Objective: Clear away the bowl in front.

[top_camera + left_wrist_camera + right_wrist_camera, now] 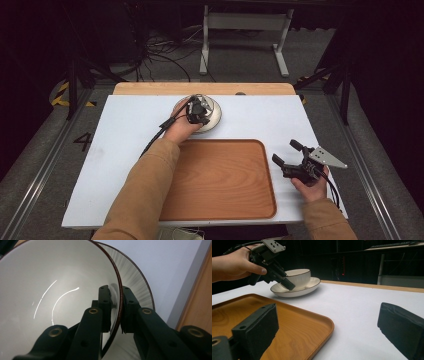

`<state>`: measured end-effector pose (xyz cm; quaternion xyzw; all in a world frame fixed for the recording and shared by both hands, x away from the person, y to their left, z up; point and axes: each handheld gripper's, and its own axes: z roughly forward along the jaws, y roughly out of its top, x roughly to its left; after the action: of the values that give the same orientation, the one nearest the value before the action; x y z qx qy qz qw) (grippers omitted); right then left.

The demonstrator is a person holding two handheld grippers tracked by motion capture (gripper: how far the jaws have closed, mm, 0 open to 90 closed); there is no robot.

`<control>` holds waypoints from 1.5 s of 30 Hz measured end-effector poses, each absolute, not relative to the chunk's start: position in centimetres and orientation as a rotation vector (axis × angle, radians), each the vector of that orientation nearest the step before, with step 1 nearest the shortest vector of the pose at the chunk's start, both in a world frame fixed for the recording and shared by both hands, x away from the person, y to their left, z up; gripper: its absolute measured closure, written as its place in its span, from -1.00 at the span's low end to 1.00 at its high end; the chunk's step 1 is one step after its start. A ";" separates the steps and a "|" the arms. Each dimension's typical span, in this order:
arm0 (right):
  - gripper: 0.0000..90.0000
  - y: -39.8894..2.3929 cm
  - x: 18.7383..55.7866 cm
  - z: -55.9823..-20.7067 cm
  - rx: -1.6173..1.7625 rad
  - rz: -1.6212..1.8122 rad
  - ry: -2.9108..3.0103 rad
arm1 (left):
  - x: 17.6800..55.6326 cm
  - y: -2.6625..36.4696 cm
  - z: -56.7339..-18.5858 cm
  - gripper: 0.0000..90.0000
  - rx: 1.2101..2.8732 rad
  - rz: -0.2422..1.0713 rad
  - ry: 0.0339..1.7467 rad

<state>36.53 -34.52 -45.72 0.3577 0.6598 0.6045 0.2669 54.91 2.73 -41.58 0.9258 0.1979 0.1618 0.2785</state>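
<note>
My left gripper [200, 111] has its jaws clamped on the rim of the bowl [298, 277], one jaw inside the white wall and one outside, as the left gripper view shows along the dark red edge of the bowl [50, 290]. The bowl sits upright in its saucer [312, 286] at the far middle of the white table [125, 130], just beyond the far edge of the wooden tray [220, 175]. So the grasp looks made, while the lift and any carry are still to do; the bowl rests in the saucer and the tray is bare, which I judge to be where it may go. The bowl is round, so it has no long axis across the table; its axis runs straight up, mouth open to the ceiling. My right gripper [290, 157] waits at the near right beside the tray, jaws spread wide with nothing between them, pointing left and far toward the bowl.
</note>
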 end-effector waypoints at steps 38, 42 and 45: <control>-0.92 -34.6 36.6 -45.7 0.969 1.626 1.781 | 52.7 3.8 -37.2 0.82 2.517 0.461 0.550; -0.92 -34.6 36.6 -45.7 0.971 1.627 1.781 | 52.0 4.0 -36.4 0.82 2.522 0.446 0.546; -0.92 -34.6 36.6 -45.7 0.975 1.632 1.779 | 51.7 3.9 -35.8 0.82 2.526 0.450 0.527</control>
<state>36.61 -34.58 -45.73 0.3610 0.6586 0.6042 0.2660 51.70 3.95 -35.84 0.9316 0.1945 0.1659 0.2584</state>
